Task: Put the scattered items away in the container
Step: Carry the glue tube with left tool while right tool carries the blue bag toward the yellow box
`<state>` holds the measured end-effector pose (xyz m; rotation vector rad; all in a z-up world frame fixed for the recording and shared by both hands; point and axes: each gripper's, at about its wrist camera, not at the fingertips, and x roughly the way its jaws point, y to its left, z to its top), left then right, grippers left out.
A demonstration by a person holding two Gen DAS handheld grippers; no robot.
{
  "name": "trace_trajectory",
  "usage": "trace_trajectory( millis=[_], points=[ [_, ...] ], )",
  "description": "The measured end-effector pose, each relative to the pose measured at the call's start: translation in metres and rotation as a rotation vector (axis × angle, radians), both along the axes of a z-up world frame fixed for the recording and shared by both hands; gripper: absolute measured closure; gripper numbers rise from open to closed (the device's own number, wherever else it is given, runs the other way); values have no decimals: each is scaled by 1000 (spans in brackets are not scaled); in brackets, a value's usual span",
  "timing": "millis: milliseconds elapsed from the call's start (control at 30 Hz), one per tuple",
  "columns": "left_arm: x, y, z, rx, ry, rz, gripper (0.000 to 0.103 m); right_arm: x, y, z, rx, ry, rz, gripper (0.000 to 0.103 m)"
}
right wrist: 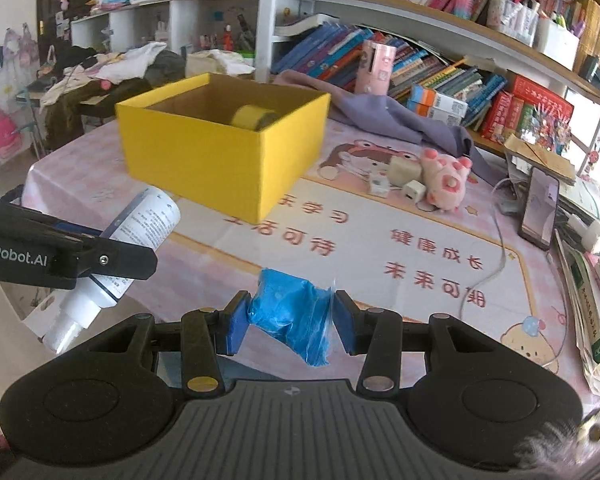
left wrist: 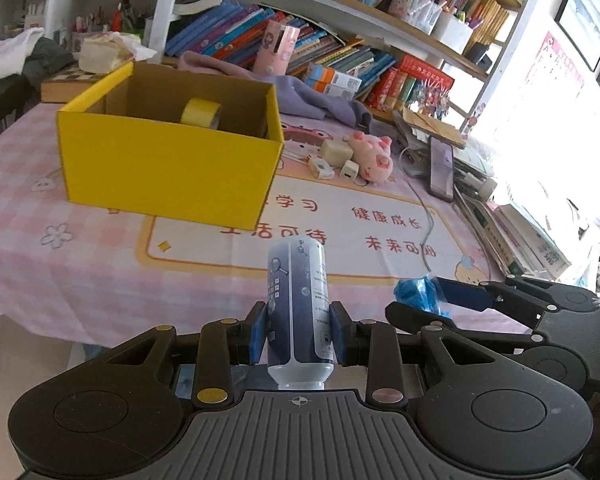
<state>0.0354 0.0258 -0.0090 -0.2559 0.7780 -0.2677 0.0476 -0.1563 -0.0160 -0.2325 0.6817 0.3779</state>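
My left gripper (left wrist: 299,330) is shut on a white and dark-blue bottle (left wrist: 298,304), held above the table's near edge; the bottle (right wrist: 140,236) also shows at the left of the right wrist view. My right gripper (right wrist: 291,322) is shut on a crumpled blue plastic bundle (right wrist: 292,316), seen too beside my left gripper as the blue bundle (left wrist: 418,294). The open yellow box (left wrist: 168,164) stands ahead on the pink tablecloth with a yellow tape roll (left wrist: 201,113) inside. The same yellow box (right wrist: 224,160) lies ahead and left of my right gripper.
A pink plush pig (left wrist: 374,152), small white chargers (left wrist: 334,160) and a phone (left wrist: 442,168) with a white cable lie right of the box. Purple cloth (left wrist: 312,96), a pink cup (left wrist: 276,46) and shelves of books stand behind. Stacked books (left wrist: 516,236) line the table's right edge.
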Motion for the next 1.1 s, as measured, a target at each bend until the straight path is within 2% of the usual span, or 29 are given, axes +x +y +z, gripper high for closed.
trace_trajectory(
  millis=[567, 1100],
  points=[
    [-30, 48, -3, -25, 2, 64, 72, -28, 48, 0, -3, 29, 82, 61],
    [-29, 83, 1, 12, 9, 159, 72, -14, 87, -1, 36, 46, 197, 61]
  ],
)
